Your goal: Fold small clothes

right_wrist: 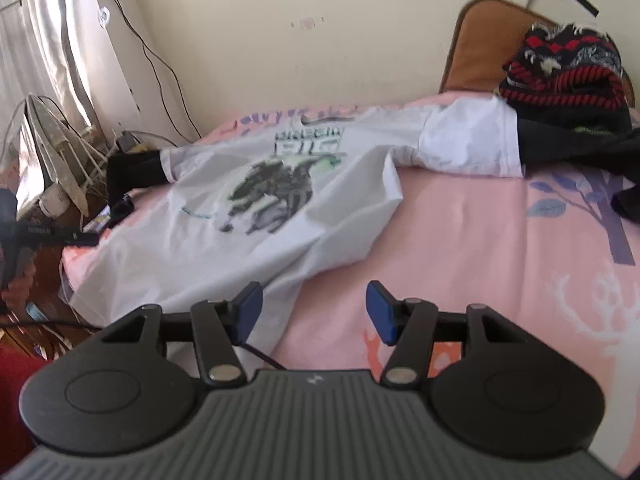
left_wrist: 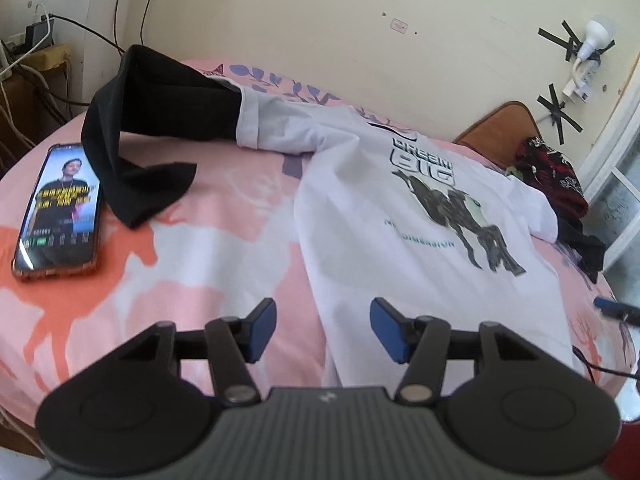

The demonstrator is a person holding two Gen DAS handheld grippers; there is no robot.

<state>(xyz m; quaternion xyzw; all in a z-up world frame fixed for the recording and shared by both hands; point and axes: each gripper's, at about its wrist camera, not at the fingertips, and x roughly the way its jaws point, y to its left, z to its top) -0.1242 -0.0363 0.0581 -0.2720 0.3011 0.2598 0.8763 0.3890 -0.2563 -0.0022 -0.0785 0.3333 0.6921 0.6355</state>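
While both tongs gape | shirt (left_wrist: 400,216) lies just ahead, prob. untouched

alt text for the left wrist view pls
A white long-sleeved T-shirt with black cuffs lies spread on a pink printed bedsheet, ahead of the open left tool. A lit smartphone rests at left.

A cream wall (left_wrist: 320,8) is seen behind a bed covered by a pink deer-print sheet (left_wrist: 224,216). A brown headboard (right_wrist: 476,40) is set against the wall. A white bulb (left_wrist: 596,34) is fixed to it with black tape, and dark cables (right_wrist: 160,64) are trailed down beside a pale curtain (right_wrist: 48,32), through which daylight is admitted.
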